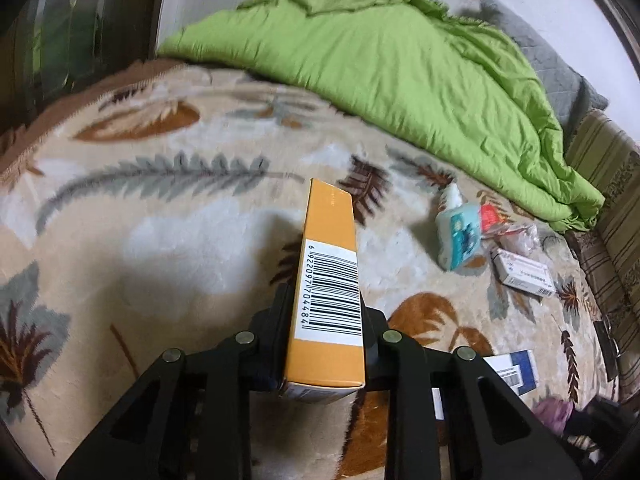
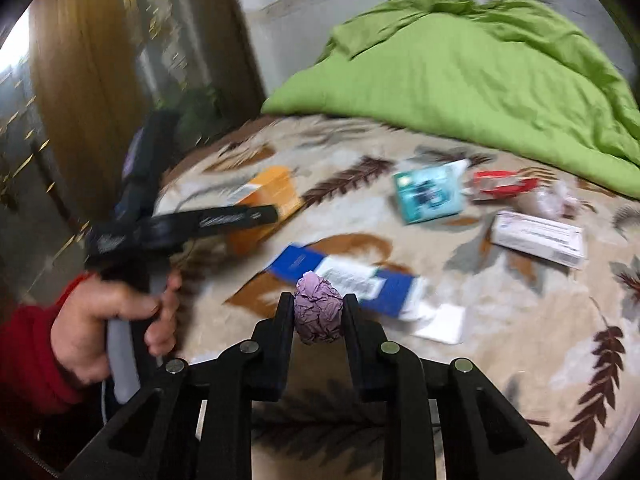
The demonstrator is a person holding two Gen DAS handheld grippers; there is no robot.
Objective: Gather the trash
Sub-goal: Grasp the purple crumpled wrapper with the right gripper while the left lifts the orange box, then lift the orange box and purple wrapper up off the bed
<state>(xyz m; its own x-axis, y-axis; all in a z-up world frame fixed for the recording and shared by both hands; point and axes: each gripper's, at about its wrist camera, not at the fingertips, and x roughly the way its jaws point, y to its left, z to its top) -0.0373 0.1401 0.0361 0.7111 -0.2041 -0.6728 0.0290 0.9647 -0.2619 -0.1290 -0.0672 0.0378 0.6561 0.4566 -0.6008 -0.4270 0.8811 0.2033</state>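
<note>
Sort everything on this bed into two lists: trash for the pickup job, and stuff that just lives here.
Trash to collect:
orange box, held in left gripper
purple paper ball, held in right gripper
teal packet
red wrapper
white box
blue box

Just there:
green quilt
patterned blanket

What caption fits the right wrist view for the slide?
Right hand-held gripper shut on purple paper ball above a bed littered with boxes and wrappers; left hand-held gripper holds an orange box.
</note>
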